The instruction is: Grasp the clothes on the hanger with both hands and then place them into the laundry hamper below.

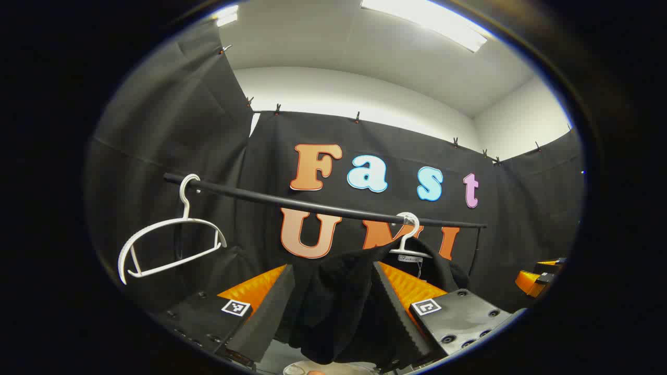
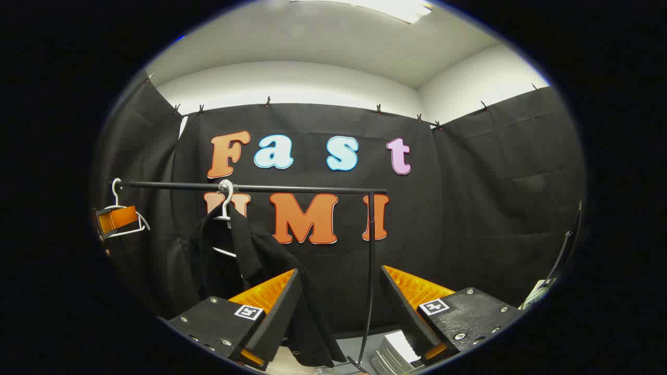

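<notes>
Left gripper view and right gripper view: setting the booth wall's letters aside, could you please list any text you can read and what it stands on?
Neck label of the black garment: too small to read.
Square markers on the left tongs and right tongs: patterns only, no words or numbers.
No other text is legible.

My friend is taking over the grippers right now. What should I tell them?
Left gripper: open, its fingers on either side of the black garment, not pressing yet.
Right gripper: open, holding nothing, the garment's lower edge by its left finger.
The garment hangs on a white hanger on the black rail. Another white hanger hangs bare.
Done: nothing grasped.
Left: grip the garment with both grippers, lift it off, put it in the hamper.
</notes>
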Demonstrator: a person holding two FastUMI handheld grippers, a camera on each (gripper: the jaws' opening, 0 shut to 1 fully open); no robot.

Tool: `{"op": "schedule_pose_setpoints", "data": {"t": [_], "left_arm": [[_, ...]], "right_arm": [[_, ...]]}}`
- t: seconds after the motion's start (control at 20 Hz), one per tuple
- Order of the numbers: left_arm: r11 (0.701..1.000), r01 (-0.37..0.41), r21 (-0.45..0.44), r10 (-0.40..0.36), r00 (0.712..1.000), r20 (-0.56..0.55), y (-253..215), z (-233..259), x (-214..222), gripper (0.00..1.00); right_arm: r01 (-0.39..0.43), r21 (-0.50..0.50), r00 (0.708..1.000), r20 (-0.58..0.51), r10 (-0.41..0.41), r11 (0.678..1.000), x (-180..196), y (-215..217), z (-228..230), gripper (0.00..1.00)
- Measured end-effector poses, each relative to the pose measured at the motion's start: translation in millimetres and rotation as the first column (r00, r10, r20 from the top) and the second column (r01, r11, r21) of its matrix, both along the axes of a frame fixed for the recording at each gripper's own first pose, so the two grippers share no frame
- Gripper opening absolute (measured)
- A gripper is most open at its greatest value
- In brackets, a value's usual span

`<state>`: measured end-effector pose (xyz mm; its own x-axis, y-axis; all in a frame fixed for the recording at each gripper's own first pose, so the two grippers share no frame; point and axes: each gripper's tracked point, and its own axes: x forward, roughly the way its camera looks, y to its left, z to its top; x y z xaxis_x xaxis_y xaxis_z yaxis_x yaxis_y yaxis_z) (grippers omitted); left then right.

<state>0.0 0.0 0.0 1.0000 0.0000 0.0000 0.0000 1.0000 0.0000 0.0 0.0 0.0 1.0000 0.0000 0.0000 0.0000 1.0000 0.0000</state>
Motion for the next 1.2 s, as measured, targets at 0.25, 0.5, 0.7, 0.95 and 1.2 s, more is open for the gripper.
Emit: {"op": "schedule_pose_setpoints", "data": {"t": [0.25, 0.5, 0.7, 0.95, 1.2], "left_arm": [[1.000, 0.002, -0.004, -0.002, 1.000, -0.005, 3.9, -1.0, -5.0, 1.00], [1.000, 0.004, 0.001, -0.004, 1.000, -0.009, 7.1, -0.2, -8.5, 1.00], [1.000, 0.007, 0.015, -0.006, 1.000, -0.010, 7.8, -1.2, -9.7, 1.00], [1.000, 0.011, 0.021, -0.011, 1.000, -0.001, 8.5, 3.6, -13.4, 1.00], [1.000, 0.011, 0.028, -0.011, 1.000, -0.004, 10.2, 2.1, -14.9, 1.00]], "right_arm": [[0.009, -0.016, 1.000, -0.003, -0.009, 1.000, -5.1, 1.0, -0.5, 0.93], [0.013, -0.024, 1.000, -0.002, -0.013, 1.000, -12.3, 2.3, -0.4, 0.93], [0.017, -0.018, 1.000, -0.001, -0.017, 1.000, -14.9, 2.6, 1.9, 0.93], [0.017, -0.021, 1.000, 0.006, -0.017, 1.000, -18.8, 3.5, 4.9, 0.93], [0.017, -0.021, 1.000, -0.002, -0.017, 1.000, -21.6, 6.4, 1.5, 0.93]]}}
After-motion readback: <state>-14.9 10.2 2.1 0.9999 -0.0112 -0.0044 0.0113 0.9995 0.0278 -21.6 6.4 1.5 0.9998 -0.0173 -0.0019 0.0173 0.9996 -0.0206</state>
